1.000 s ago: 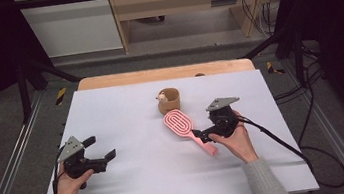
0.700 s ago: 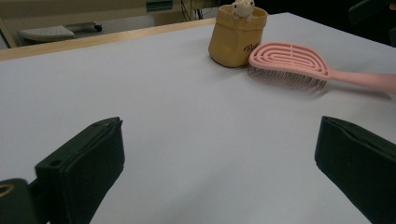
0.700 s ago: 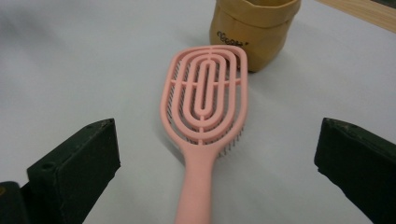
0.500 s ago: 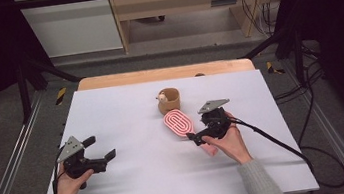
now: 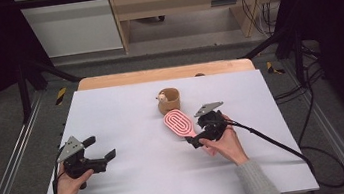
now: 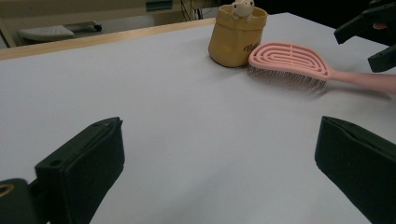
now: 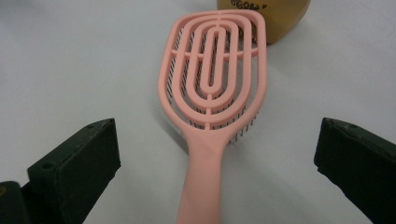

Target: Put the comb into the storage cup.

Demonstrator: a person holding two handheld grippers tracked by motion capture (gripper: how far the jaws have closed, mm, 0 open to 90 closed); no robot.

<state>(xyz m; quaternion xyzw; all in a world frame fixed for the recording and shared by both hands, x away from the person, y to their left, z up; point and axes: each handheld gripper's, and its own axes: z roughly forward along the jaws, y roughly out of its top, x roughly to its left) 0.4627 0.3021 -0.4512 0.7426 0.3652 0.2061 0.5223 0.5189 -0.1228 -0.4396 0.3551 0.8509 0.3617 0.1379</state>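
Your right gripper (image 5: 194,142) hangs wide open astride the pink brush (image 5: 180,123) mid-table, near a tan cup (image 5: 169,100). Light, stiff plastic: grip its narrow handle. Left gripper (image 5: 101,151) open, idle.

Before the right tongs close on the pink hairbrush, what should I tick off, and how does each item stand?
1. Right tongs open: ok.
2. Pink hairbrush handle centred between the jaws: ok.
3. Brush lying bristles down on the white table: ok.
4. Brush head clear of the tan cup: not ok, it lies right against or next to it.
5. Left tongs open and well away from the brush: ok.
6. Jaws low enough to grip the handle: cannot tell.
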